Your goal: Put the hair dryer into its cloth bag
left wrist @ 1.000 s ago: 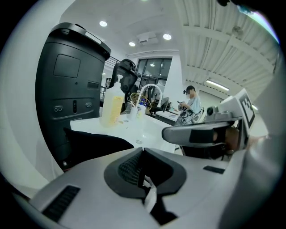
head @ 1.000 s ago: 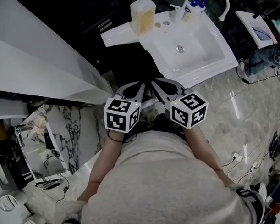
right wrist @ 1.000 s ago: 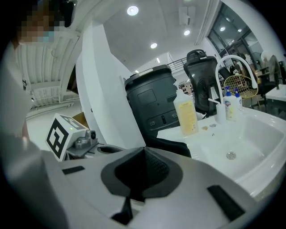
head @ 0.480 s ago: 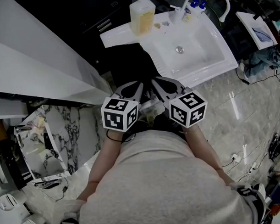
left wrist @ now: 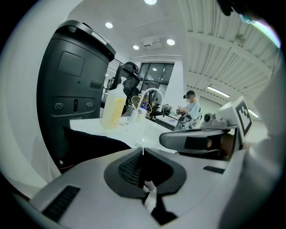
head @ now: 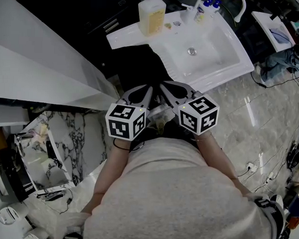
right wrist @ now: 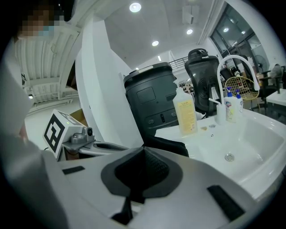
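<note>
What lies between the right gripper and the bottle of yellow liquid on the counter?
A black cloth, likely the bag, lies on the white counter; the right gripper view and head view show it.

Grey shirt (head: 176, 201); grey hand-held grippers (head: 150, 88) (head: 163, 86); checkered marker cubes (head: 126, 121); maybe black wristband (head: 120, 149).

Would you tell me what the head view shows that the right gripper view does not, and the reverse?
Only the head view shows the glossy floor and a marble-patterned panel at lower left. Only the right gripper view shows a black office chair and ceiling lights. Both show the white sink, the yellow bottle on its edge, and a black cloth beside the basin.
</note>
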`<action>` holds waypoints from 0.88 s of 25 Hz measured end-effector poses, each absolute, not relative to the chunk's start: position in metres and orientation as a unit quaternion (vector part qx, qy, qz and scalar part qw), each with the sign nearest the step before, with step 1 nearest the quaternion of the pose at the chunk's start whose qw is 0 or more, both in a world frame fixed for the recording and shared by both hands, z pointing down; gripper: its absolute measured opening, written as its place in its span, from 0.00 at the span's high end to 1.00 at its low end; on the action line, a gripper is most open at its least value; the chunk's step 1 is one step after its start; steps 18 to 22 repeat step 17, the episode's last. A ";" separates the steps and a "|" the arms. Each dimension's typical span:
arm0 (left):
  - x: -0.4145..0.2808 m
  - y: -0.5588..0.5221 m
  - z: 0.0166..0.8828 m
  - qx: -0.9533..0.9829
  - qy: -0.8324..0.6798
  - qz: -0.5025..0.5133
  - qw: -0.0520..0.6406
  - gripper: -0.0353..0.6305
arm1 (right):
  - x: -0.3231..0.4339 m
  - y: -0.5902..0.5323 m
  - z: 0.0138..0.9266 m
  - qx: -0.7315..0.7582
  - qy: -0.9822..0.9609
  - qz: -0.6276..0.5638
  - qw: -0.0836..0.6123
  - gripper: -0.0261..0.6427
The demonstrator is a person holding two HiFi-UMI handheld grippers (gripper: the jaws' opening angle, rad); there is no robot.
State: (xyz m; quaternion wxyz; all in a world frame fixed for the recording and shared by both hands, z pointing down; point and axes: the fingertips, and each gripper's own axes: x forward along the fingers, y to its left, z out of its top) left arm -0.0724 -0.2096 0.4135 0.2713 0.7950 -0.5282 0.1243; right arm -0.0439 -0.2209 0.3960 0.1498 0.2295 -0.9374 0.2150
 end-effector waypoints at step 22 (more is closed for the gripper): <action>-0.065 -0.208 0.411 0.806 -0.519 0.102 0.267 0.93 | -0.039 -0.224 0.402 0.233 -0.935 0.220 0.151 0.96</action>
